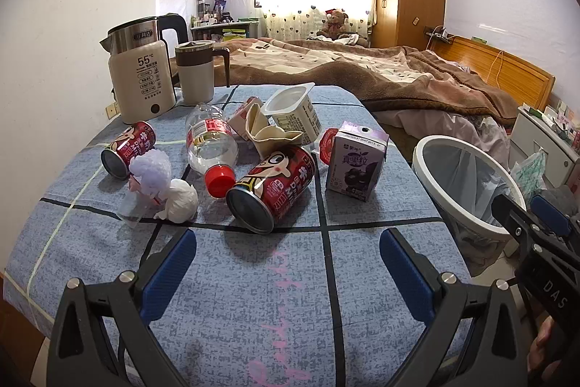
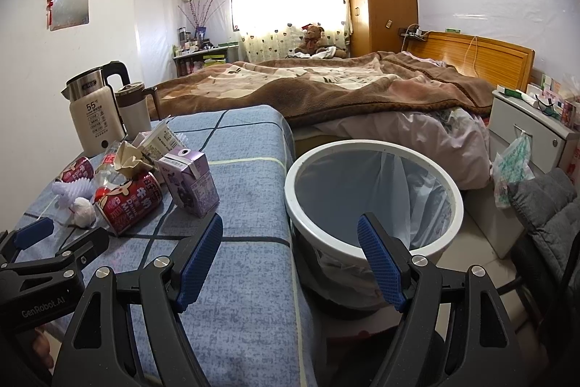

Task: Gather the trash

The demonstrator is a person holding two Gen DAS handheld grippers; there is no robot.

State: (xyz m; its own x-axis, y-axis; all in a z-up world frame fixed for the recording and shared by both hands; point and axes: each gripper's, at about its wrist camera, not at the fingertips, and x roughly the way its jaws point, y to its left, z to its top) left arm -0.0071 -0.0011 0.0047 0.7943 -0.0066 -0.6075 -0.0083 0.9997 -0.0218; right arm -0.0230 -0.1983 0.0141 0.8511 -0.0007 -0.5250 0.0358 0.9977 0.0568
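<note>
Trash lies on the blue checked table (image 1: 253, 296): a red milk can (image 1: 272, 191) on its side in front, a second red can (image 1: 127, 149) at the left, a clear bottle with red cap (image 1: 212, 147), a purple juice carton (image 1: 357, 162), a white yogurt cup (image 1: 293, 113), crumpled beige paper (image 1: 270, 133), a white wad (image 1: 179, 200). My left gripper (image 1: 288, 247) is open and empty, just short of the front can. My right gripper (image 2: 290, 245) is open and empty, over the table edge beside the white bin (image 2: 373, 194). The bin (image 1: 467, 184) stands right of the table.
A kettle (image 1: 141, 82) and a lidded mug (image 1: 197, 71) stand at the table's far left. A lilac fluffy toy (image 1: 152, 169) lies by the left can. A bed with a brown blanket (image 2: 344, 86) is behind; a white nightstand (image 2: 525, 129) and grey cushion (image 2: 543, 205) at right.
</note>
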